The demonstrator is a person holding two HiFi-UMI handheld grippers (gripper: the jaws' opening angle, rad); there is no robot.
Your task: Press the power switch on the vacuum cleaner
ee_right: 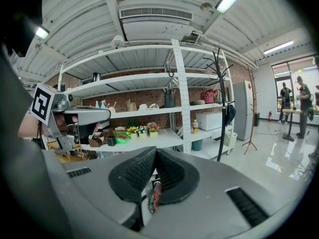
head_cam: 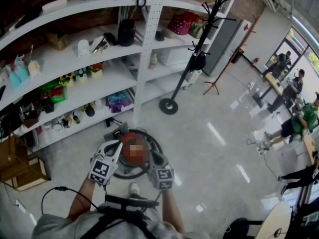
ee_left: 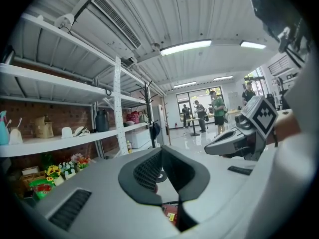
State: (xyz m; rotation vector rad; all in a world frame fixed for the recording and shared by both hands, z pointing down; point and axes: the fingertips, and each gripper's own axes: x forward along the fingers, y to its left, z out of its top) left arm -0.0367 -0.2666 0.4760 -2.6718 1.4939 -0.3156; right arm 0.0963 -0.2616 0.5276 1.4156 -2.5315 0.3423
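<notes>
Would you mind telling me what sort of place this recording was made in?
Likely an indoor lab or studio: white shelves of household items against a brick wall, a coat stand, and people working nearby.
</notes>
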